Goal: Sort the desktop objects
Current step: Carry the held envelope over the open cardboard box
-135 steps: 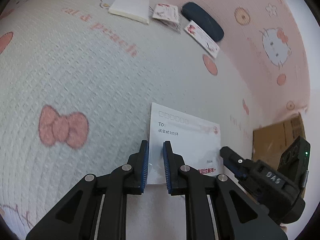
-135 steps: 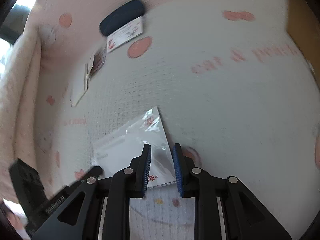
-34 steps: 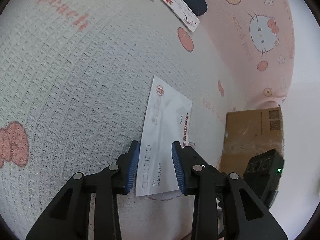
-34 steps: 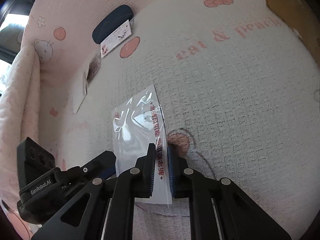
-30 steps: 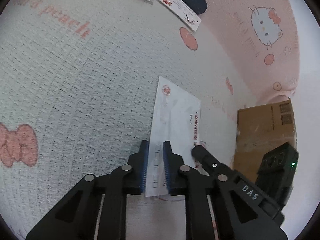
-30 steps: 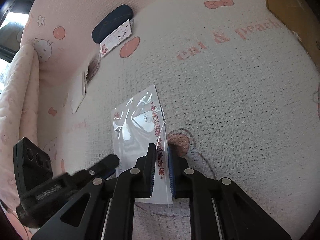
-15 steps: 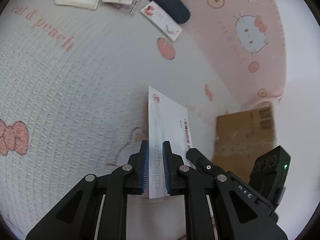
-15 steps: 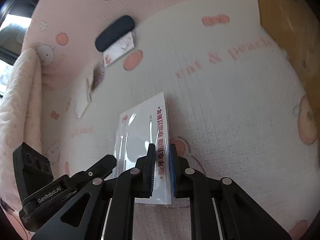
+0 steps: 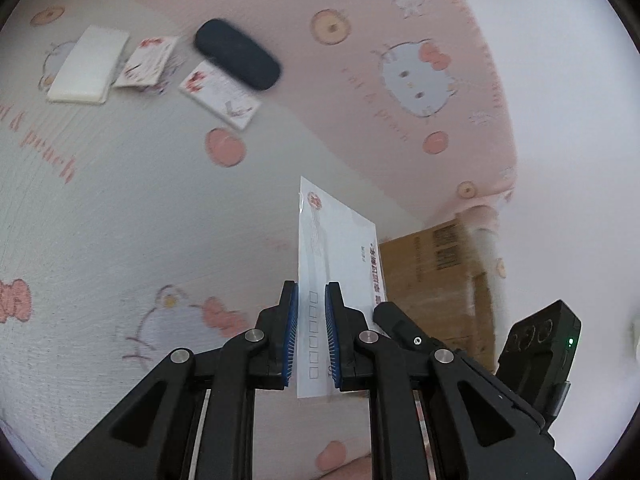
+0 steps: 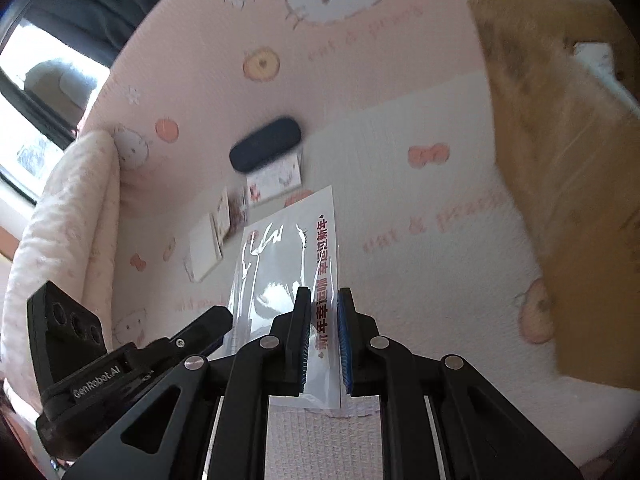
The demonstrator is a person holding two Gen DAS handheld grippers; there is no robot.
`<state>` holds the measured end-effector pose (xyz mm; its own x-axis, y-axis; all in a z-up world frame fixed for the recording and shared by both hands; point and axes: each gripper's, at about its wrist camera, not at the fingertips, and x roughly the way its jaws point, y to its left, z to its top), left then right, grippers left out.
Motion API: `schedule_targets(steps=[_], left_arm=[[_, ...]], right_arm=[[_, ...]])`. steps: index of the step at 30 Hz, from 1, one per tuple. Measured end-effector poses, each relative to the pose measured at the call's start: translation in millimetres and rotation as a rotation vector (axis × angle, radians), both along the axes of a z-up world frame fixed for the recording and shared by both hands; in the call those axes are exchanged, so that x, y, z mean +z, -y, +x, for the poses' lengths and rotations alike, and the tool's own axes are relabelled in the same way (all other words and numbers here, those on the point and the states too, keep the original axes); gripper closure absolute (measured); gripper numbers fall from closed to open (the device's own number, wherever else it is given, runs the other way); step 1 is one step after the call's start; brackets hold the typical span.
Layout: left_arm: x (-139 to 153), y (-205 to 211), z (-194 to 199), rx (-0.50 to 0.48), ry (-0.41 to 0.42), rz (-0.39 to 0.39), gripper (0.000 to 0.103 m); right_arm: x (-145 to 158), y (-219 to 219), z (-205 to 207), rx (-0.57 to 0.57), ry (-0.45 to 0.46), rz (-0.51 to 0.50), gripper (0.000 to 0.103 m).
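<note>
You have the white paper envelope in its clear plastic sleeve clamped by both your left gripper and right gripper, lifted off the pink cartoon-print blanket, with the brown cardboard box at three o'clock.

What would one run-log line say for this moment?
left gripper: shut on envelope | right gripper: shut on envelope | envelope: off blanket
</note>
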<state>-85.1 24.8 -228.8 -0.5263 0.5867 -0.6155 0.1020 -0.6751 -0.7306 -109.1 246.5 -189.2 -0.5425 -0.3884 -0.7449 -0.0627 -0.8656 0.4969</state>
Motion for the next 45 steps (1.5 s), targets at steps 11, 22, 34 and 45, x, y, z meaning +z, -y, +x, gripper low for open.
schedule_targets(steps=[11,22,34,45], left_arm=[[64.7,-55.4,-26.0,-0.060,-0.108,0.005,0.088],[104.4,-145.7,-49.4,-0.183,-0.130,-0.043,0.088],[115.6,-243.4,-62.9,-0.264,-0.111,-0.086,0.088],[85.5,-323.7,-79.4,-0.356,-0.002,-0.116,0.088]], right_arm=[[62.7,-48.8,-0.3,-0.075,-0.107,0.004,0.093],[97.4,-130.9,2.6,-0.171,-0.089,0.028,0.092],[102.8,-222.0,9.5,-0.213,-0.078,0.019,0.092],[92.7,-292.7,5.8,-0.233,-0.035,0.073,0.092]])
